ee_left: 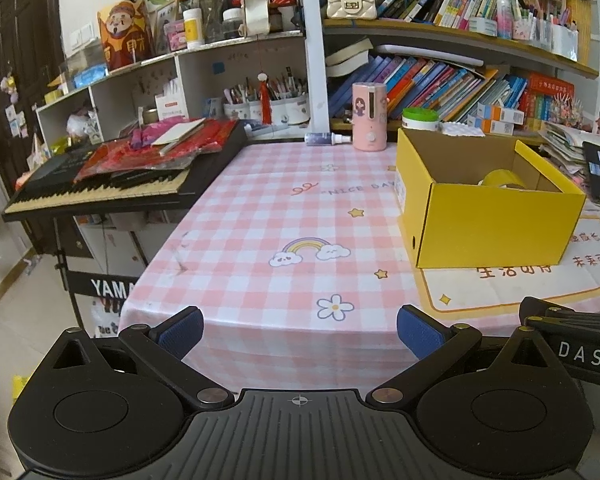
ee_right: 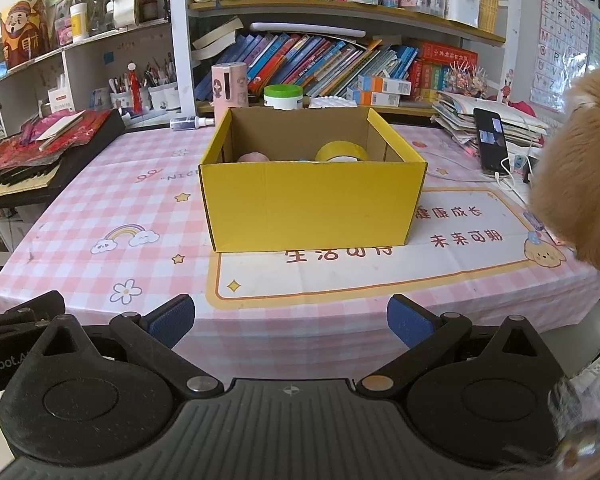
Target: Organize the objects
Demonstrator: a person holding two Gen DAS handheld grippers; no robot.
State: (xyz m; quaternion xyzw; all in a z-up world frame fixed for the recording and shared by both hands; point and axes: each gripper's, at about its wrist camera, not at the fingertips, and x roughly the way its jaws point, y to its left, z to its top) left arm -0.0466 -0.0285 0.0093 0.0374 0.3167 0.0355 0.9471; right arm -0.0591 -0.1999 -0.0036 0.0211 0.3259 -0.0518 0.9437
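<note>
Both tools are held back from the near edge of the table, level and side by side, a stance that suggests either a start or a finished pass. The left gripper point(ee_left: 300, 330) has its blue pads spread wide with nothing between them; the right gripper point(ee_right: 291, 318) is likewise released and empty. Beyond them, the pink checked tablecloth point(ee_left: 260, 208) lies bare across its near half. The yellow box point(ee_right: 312, 204) stands on a printed mat point(ee_right: 380, 272) at mid-table, open side up, apparently serving as the collection bin. Inside it, a roll of yellow tape point(ee_right: 342, 153) and a pink object point(ee_right: 253, 157) rest against the floor of the box; the front wall cuts off their lower parts, and the pink item cannot be identified. A small blue patch between them is too little to name. Behind the box, a pink dispenser point(ee_left: 369, 117), a spray bottle point(ee_left: 326, 139) lying flat and a green-lidded jar point(ee_right: 283, 96) remain at the far table edge, possibly still to be sorted. A furry tan shape point(ee_right: 580, 168) blocks the right wrist view's right margin.
</note>
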